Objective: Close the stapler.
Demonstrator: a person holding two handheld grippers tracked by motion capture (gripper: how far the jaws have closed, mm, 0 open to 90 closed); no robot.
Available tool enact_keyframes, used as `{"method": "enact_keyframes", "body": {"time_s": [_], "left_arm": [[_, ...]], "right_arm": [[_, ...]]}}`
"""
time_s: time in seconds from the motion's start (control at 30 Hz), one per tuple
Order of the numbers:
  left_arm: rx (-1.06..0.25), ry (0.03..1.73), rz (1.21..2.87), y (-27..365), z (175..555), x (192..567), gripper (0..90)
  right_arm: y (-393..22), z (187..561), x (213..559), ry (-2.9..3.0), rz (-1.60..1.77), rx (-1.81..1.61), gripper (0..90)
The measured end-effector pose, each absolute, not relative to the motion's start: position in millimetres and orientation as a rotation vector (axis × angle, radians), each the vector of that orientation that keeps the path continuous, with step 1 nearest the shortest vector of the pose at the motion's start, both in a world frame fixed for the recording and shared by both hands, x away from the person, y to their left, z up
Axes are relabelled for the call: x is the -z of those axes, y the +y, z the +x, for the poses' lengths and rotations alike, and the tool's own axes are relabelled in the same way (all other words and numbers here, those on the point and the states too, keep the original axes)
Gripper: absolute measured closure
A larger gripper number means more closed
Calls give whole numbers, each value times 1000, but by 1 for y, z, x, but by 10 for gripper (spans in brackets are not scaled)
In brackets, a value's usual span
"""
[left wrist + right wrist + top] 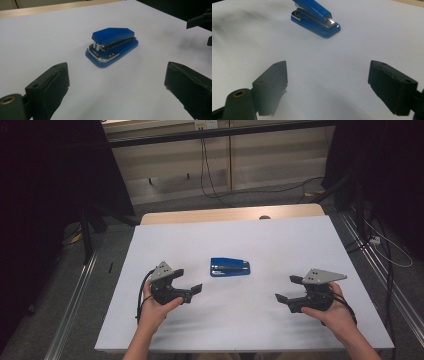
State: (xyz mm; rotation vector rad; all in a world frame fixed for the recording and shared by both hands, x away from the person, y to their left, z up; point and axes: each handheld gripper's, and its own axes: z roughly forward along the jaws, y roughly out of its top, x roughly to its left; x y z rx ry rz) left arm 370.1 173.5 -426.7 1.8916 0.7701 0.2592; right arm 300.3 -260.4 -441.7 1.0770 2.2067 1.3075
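A blue stapler with a chrome inner rail lies flat in the middle of the white table top. My left gripper sits to its left, a short way off, with its jaws wide apart and nothing between them. My right gripper is farther off to the stapler's right, also open and empty. In the left gripper view the stapler lies ahead of the open gripper, and the other gripper's jaw tips show at the top right. In the right gripper view the stapler lies far ahead of the open gripper.
A wooden strip runs along the table's far edge. Beyond it are a grey floor with black cables and a pale wall panel. Metal rails flank the table on both sides, and dark frames stand at the back corners.
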Motion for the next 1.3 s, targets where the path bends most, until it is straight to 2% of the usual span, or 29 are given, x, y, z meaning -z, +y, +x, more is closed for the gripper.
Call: {"method": "enact_keyframes", "body": {"time_s": [0.93,1.3], "left_arm": [[-298,793,1900,225,342,433,60],[-303,792,1896,233,337,436,58]], "right_arm": [[-273,271,445,2190,1099,-1295,145],[-273,267,446,2190,1087,-1303,143]]}}
